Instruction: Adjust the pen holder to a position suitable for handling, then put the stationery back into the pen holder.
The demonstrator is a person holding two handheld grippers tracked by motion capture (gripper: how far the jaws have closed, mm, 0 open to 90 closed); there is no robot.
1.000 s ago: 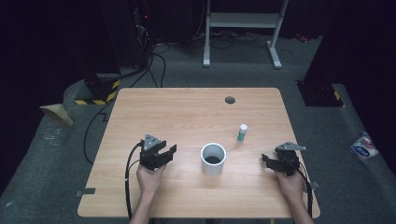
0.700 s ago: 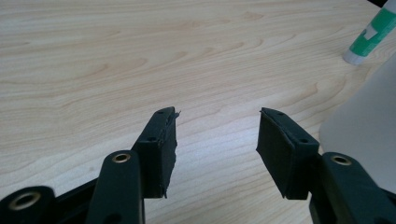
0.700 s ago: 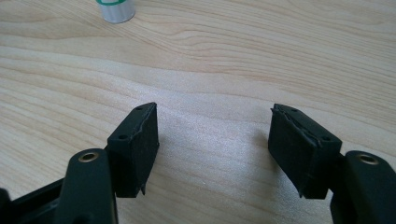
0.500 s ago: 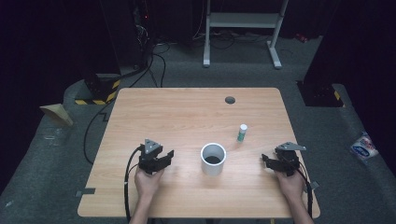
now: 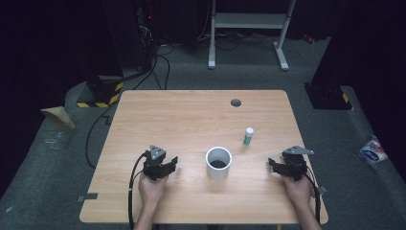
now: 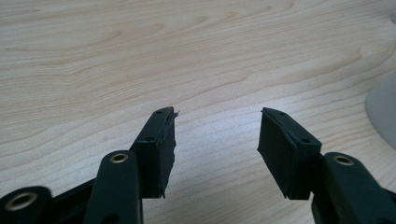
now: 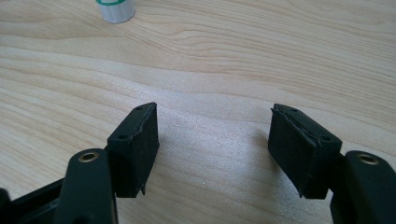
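Care with the approach is what we judge this step needs: both claws rest low on the counter (image 5: 191, 115) with nothing in them, and the nearest things are the white cup (image 5: 219, 163) standing between them and the small white bottle (image 5: 248, 136) with a green band, upright just beyond the cup toward the right side. We would take the bottle with the right claw (image 5: 282, 167), since it lies nearer that hand, coming in level and from the side so the pads meet its body below the cap; it is narrow and tall, so a nudge from one pad alone could tip it. The cup looks steadier, but its open rim should be kept clear of the jaws on the way past.

As for pose, the left claw (image 5: 165, 165) sits left of the cup, angled toward it, with the hand behind it at the near edge. In the left gripper view its jaws stand wide apart over bare wood, the cup's pale wall (image 6: 383, 109) just at the right edge. In the right gripper view the jaws are equally spread and empty, the bottle's base (image 7: 115, 9) well ahead and to the left
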